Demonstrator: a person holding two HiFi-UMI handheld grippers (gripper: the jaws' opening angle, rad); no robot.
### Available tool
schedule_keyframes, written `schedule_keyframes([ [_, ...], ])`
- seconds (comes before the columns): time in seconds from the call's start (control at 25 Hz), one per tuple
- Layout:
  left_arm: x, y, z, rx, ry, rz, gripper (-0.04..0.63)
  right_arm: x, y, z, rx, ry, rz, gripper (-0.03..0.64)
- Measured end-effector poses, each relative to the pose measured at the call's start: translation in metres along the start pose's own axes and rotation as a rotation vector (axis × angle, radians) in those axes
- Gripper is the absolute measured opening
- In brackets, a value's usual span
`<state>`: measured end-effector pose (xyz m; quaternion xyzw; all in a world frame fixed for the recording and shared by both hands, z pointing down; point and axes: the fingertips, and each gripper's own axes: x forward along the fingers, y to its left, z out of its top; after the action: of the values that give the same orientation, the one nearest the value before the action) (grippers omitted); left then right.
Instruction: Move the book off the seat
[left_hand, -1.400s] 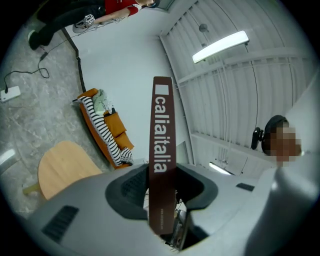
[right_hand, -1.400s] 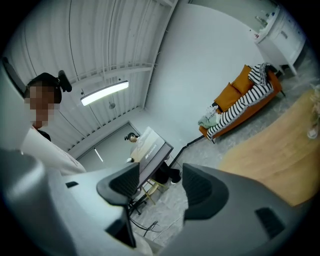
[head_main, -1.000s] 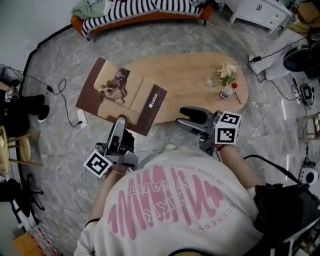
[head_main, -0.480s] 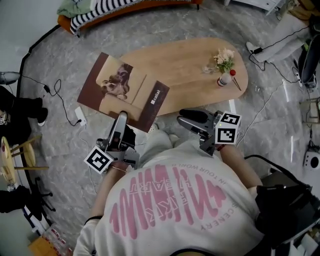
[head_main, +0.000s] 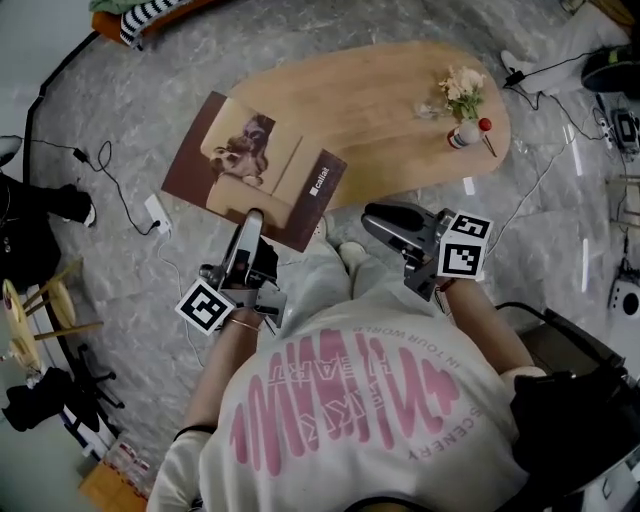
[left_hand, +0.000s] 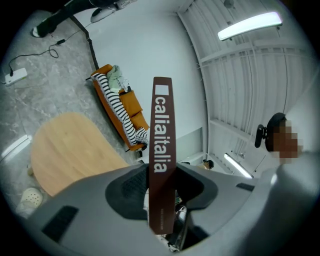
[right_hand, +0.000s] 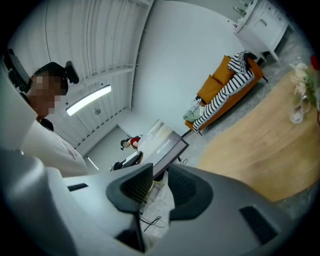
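Now | left gripper (left_hand: 161, 186) fingers clamped on book (head_main: 250, 160) edge | right gripper (right_hand: 156, 181) fingers just closing, narrow gap, nothing between

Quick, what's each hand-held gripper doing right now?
Left hand-held gripper: closed on the book.
Right hand-held gripper: jaws have just been closing, narrowly apart, nothing between them.

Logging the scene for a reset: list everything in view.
book: one, brown, at the table's left end
table: one, light wood, centre
flowers: one bunch, pale, table's right end
bottle: one, white, red cap, beside the flowers
sofa: one, orange, far wall
power strip: one, white, floor left of book
left gripper: one, grey, shut on the book
right gripper: one, grey, right of the book, jaws have just been closing, nothing between them
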<state>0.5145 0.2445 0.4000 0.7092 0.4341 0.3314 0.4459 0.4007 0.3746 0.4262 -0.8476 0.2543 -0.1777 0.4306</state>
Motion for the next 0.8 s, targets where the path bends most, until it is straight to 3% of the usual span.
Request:
schedule_keyframes([
  [0.24,-0.002,0.037,-0.006,0.011,0.014,0.022,0.155,0.002,-0.007,-0.018,0.052,0.038,-0.025,0.106],
  [0.4,0.006,0.085,-0.015,-0.01,0.054,0.063,0.155,0.015,-0.04,-0.032,0.115,0.075,-0.056,0.106],
  [0.64,0.023,0.143,-0.083,0.05,0.15,0.134,0.155,-0.017,-0.077,-0.057,0.178,0.086,-0.053,0.106],
  [0.72,0.022,0.17,-0.102,0.02,0.164,0.176,0.155,-0.021,-0.087,-0.066,0.199,0.088,-0.059,0.106],
  [0.8,0.018,0.198,-0.114,-0.066,0.154,0.224,0.155,-0.018,-0.095,-0.074,0.221,0.087,-0.068,0.106],
])
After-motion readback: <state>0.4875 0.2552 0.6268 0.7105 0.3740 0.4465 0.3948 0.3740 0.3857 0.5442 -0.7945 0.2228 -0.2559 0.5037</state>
